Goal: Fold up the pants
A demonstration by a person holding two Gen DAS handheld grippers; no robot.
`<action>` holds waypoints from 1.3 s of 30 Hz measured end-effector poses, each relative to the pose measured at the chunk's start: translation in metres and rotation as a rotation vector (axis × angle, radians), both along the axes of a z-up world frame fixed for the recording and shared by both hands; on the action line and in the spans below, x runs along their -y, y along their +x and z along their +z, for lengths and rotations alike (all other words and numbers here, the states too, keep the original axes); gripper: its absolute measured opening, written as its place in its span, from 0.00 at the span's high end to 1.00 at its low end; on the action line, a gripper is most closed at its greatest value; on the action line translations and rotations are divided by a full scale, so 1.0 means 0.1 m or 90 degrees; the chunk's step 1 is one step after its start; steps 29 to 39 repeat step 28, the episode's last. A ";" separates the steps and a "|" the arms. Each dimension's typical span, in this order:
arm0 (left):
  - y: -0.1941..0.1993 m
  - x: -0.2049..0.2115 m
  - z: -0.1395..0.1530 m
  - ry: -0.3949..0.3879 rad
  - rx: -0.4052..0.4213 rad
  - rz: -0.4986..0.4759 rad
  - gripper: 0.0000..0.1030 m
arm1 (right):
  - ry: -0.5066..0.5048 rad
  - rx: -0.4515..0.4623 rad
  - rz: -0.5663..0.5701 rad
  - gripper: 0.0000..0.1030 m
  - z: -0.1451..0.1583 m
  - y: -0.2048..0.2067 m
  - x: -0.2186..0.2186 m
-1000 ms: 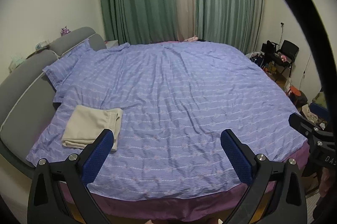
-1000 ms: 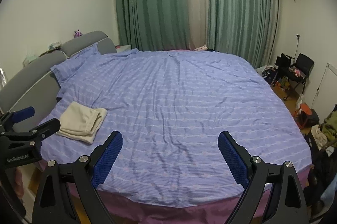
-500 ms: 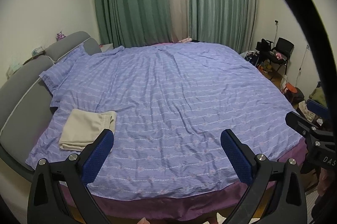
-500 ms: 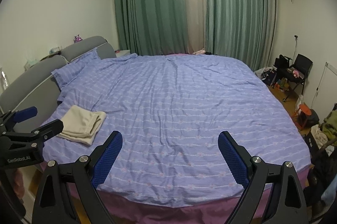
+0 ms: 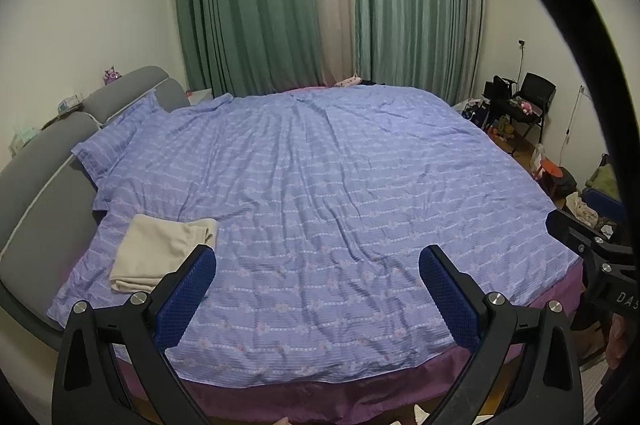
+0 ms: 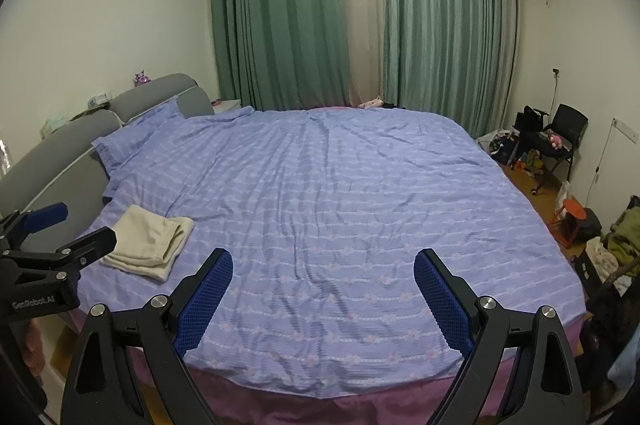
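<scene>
Left claw [image 5: 316, 267]: jaws spread wide, grasping nothing; held above the near edge of the bed
Right claw [image 6: 323, 271]: released as well, blue pads [image 6: 204, 299] far apart; nothing between them
Pants [image 5: 160, 251]: cream, folded into a neat stack; lying on the purple bedspread [image 5: 340, 185] near its left edge, just beside the grey headboard [image 5: 36, 193]; apart from both claws
Background: green curtains [image 6: 280, 9]; black chair [image 6: 568, 133] at the right wall

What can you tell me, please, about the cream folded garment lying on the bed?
The cream folded fabric garment looks soft and slightly fuzzy, folded into a neat rectangular stack of several layers with the layered edges showing along its near side. It lies flat on the lilac striped bedspread near the grey headboard. Neither tool touches it.
</scene>
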State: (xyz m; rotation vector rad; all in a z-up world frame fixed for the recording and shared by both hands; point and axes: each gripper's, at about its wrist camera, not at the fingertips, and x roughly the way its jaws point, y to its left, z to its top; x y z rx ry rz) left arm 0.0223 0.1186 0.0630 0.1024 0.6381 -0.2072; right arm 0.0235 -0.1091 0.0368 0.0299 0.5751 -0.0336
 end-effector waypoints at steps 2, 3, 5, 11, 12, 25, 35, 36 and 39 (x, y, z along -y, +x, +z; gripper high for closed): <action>0.01 0.02 0.00 0.002 -0.001 -0.001 0.00 | 0.001 0.001 0.001 0.10 0.00 0.02 0.01; 0.02 0.03 0.00 0.003 -0.002 -0.002 0.00 | 0.001 0.002 0.002 0.10 0.00 0.02 0.02; 0.02 0.06 0.00 0.005 -0.001 -0.002 0.00 | 0.004 0.003 0.002 0.10 0.01 0.03 0.05; 0.03 0.10 0.01 0.002 0.001 -0.009 0.00 | 0.010 0.003 -0.002 0.10 -0.01 0.07 0.11; 0.04 0.11 0.01 0.002 0.000 -0.008 0.00 | 0.011 0.003 -0.003 0.10 -0.01 0.08 0.12; 0.11 0.27 -0.01 0.016 -0.006 0.012 0.00 | 0.014 -0.006 -0.006 0.10 -0.05 0.15 0.26; 0.10 0.32 -0.01 0.017 -0.003 0.016 0.00 | 0.016 -0.010 -0.002 0.10 -0.06 0.16 0.31; 0.10 0.32 -0.01 0.017 -0.003 0.016 0.00 | 0.016 -0.010 -0.002 0.10 -0.06 0.16 0.31; 0.10 0.32 -0.01 0.017 -0.003 0.016 0.00 | 0.016 -0.010 -0.002 0.10 -0.06 0.16 0.31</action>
